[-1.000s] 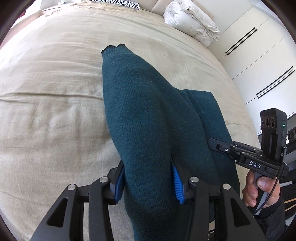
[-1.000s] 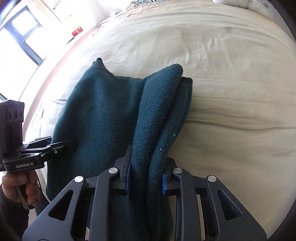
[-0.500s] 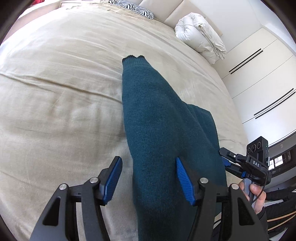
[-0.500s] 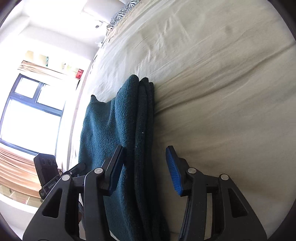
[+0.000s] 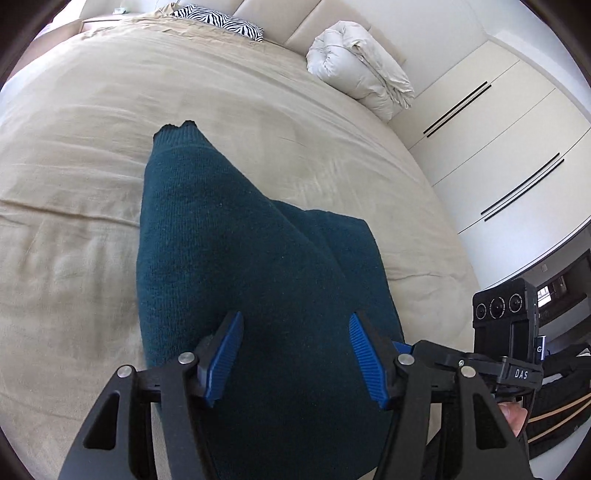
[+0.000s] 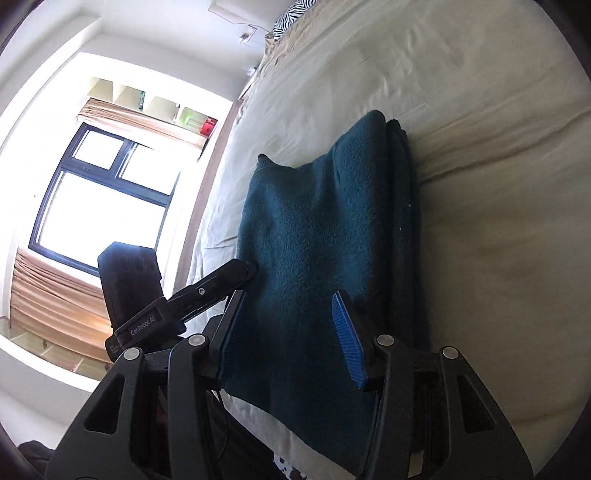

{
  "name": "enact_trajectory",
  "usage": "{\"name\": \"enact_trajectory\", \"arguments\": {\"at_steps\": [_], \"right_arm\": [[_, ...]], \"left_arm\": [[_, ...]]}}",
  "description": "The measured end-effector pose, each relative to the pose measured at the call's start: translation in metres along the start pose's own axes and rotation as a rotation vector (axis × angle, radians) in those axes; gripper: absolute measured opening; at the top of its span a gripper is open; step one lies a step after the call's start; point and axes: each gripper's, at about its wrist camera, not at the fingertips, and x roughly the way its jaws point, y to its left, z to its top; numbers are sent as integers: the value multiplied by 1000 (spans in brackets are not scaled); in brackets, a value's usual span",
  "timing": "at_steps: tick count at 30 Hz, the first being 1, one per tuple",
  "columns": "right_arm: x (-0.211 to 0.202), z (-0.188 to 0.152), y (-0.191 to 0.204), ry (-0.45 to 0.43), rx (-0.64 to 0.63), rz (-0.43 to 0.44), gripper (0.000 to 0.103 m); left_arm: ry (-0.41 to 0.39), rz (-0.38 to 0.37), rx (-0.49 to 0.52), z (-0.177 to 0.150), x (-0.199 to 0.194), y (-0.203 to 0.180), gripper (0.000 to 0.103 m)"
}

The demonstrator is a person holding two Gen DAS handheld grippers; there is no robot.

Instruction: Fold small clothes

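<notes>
A dark teal knitted sweater [image 5: 236, 258] lies folded in layers on the beige bed [image 5: 92, 129], near its front edge. It also shows in the right wrist view [image 6: 325, 236], with stacked folded edges along its right side. My left gripper [image 5: 295, 354] is open, its blue pads spread above the near end of the sweater, holding nothing. My right gripper [image 6: 291, 336] is open too, hovering over the sweater's near end. Each gripper appears in the other's view: the right one [image 5: 509, 354] and the left one [image 6: 192, 295].
A rolled white duvet [image 5: 362, 81] and a zebra-print pillow [image 5: 221, 24] lie at the head of the bed. White wardrobe doors [image 5: 498, 129] stand to the right. A window [image 6: 103, 192] is on the left past the bed edge.
Both grippers were shut on the sweater a second ago. They opened and let it drop onto the bed, then drew back slightly and shifted over it.
</notes>
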Motion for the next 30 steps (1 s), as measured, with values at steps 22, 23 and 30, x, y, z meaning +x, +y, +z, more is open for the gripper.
{"name": "enact_trajectory", "arguments": {"at_steps": [22, 23, 30], "right_arm": [[-116, -35, 22, -440, -128, -328, 56], [-120, -37, 37, -480, -174, -371, 59], [-160, -62, 134, -810, -441, -502, 100]], "left_arm": [[-542, 325, 291, -47, -118, -73, 103], [-586, 370, 319, -51, -128, -82, 103], [-867, 670, 449, -75, -187, -134, 103]]}}
